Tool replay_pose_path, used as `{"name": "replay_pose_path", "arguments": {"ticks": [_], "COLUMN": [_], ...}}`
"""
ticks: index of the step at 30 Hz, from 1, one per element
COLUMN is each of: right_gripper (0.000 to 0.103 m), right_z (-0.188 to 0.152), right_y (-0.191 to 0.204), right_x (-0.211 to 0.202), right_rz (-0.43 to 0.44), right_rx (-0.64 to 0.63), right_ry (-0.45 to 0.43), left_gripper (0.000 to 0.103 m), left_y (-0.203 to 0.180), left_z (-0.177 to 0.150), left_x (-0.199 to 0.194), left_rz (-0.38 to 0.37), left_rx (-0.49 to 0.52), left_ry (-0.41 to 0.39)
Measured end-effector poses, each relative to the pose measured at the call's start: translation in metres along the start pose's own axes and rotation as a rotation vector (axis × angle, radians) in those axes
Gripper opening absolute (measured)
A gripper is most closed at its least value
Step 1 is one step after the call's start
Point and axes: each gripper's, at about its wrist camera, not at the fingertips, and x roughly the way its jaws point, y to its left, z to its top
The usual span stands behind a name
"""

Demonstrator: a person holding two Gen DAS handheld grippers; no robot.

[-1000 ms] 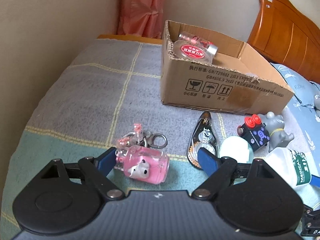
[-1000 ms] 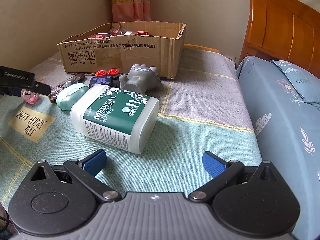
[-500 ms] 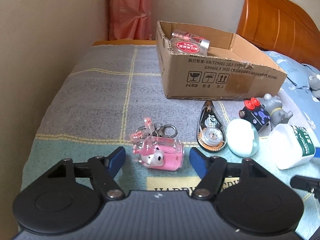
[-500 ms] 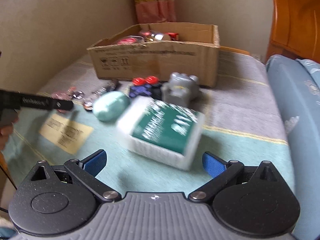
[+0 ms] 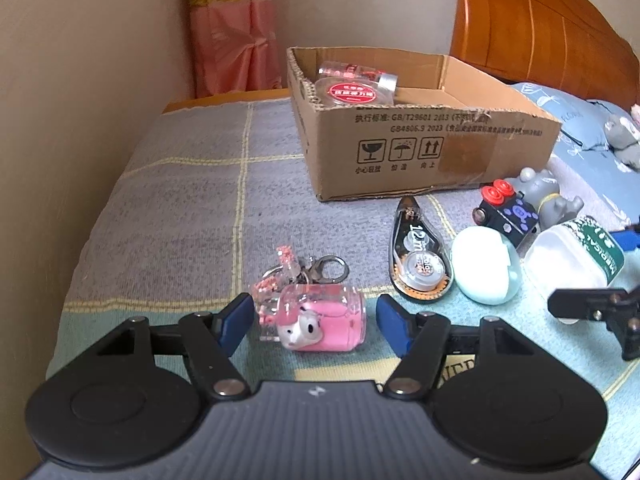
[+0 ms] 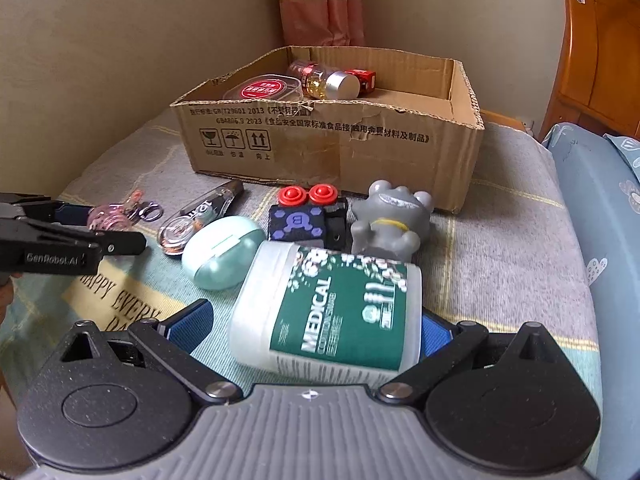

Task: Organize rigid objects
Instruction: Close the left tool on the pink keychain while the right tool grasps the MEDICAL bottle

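Pink keychain [image 5: 320, 320] between left claw [image 5: 314, 322] pads, seemingly untouched

Open blanket [image 5: 180, 208] left of cardboard box [image 5: 420, 160] — clear lane along the wall. Box right half bare; left rear corner taken by clear containers [image 5: 352, 88]. Between box front and near items — tight row: correction tape [image 5: 418, 256], mint case [image 5: 484, 268], black cube toy [image 5: 506, 212], grey figurine [image 6: 390, 220]. Right of figurine, free blanket up to blue pillow [image 6: 600, 208].
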Motion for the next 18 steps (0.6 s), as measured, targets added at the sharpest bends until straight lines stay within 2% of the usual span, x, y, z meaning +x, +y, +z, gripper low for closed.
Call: {"name": "replay_pose_path", "arguments": {"ticks": [4, 7, 9, 10, 18], "right_gripper": [0.103, 0.098, 0.092, 0.092, 0.090], "right_z": [0.0037, 0.0050, 0.0055, 0.0052, 0.0023], "right_y": [-0.0005, -0.0007, -0.0007, -0.0010, 0.0030], "right_x": [0.0047, 0.0070, 0.0088, 0.0088, 0.0012], "right_rz": [-0.010, -0.027, -0.048, -0.048, -0.030], "right_rx": [-0.004, -0.009, -0.018, -0.025, -0.118], "right_ry": [0.007, 0.016, 0.024, 0.026, 0.031], "left_gripper": [0.063, 0.061, 0.053, 0.050, 0.049], "left_y": [-0.0014, -0.0014, -0.0004, 0.0004, -0.0008], "left_z": [0.0017, 0.0014, 0.0009, 0.0012, 0.0050], "left_x": [0.0006, -0.0005, -0.0012, -0.0016, -0.0063], "left_rz": [-0.009, -0.013, -0.010, -0.010, -0.045], "left_rx": [0.013, 0.018, 0.017, 0.017, 0.074], "left_ry": [0.002, 0.005, 0.002, 0.002, 0.042]}}
